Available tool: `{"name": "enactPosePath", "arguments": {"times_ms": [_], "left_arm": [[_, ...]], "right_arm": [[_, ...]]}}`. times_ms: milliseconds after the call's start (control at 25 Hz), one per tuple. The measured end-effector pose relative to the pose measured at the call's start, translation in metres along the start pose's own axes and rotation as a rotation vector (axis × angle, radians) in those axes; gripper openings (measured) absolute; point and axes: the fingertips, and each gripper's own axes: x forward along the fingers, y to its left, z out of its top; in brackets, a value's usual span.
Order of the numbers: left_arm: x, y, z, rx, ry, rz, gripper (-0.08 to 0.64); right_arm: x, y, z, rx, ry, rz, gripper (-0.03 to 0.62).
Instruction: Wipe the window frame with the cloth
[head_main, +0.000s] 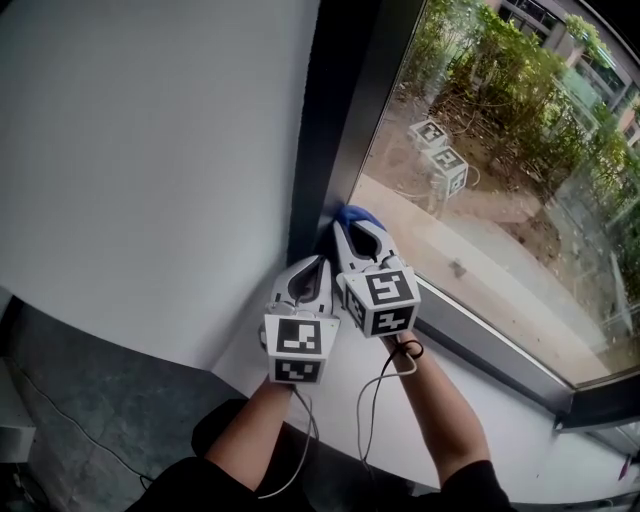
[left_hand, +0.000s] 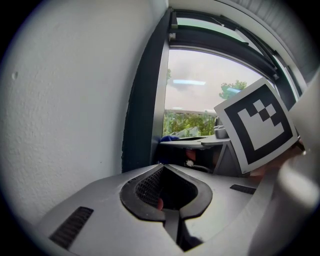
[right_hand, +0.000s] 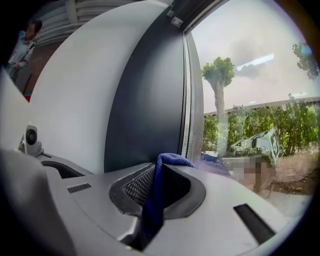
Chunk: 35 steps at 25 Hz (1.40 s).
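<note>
**A:** So, what is being faced ahead of the jaws?

**B:** The dark window frame (head_main: 335, 110) is being faced. Its upright is rising just beyond the right gripper's tips, with the white wall (head_main: 150, 150) to their left and the glass (head_main: 500, 150) to their right.

**A:** And the tools themselves?

**B:** The right gripper (head_main: 357, 233) is being held clenched on the blue cloth (right_hand: 157, 195). The cloth is being pinched between the jaws and is bunching over their tips at the foot of the upright, seemingly touching it. The left gripper (head_main: 318, 264) is being held just behind and left of it, jaws pressed together on nothing.

**A:** How is the wipe being done well?

**B:** Probably by the cloth being pushed firmly into the corner, then being drawn along the frame in one steady line. The clench is being relied on so that only cloth, never plastic, is rubbing the frame.
</note>
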Motion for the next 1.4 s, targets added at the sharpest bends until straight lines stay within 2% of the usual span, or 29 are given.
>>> {"name": "enactPosePath", "arguments": {"times_ms": [200, 400, 640, 760, 1040, 1400], "left_arm": [[0.000, -0.001, 0.002, -0.001, -0.004, 0.000, 0.005], [0.000, -0.001, -0.001, 0.007, -0.002, 0.001, 0.005], [-0.006, -0.010, -0.001, 0.024, 0.006, -0.002, 0.005], [-0.011, -0.011, 0.001, 0.007, 0.011, 0.020, 0.005], [-0.028, -0.020, 0.013, 0.013, 0.000, 0.061, 0.005], [-0.052, -0.026, 0.031, 0.016, -0.054, 0.097, 0.005]], "right_arm": [[-0.003, -0.001, 0.011, 0.008, -0.015, -0.013, 0.023], [-0.006, 0.002, 0.026, -0.064, -0.033, -0.041, 0.023], [-0.008, 0.003, 0.031, -0.012, -0.045, -0.034, 0.023], [-0.008, 0.005, 0.034, 0.000, -0.049, -0.022, 0.023], [-0.002, -0.012, 0.064, 0.051, -0.102, -0.027, 0.023], [-0.013, -0.001, 0.088, -0.011, -0.192, 0.003, 0.023]]}}
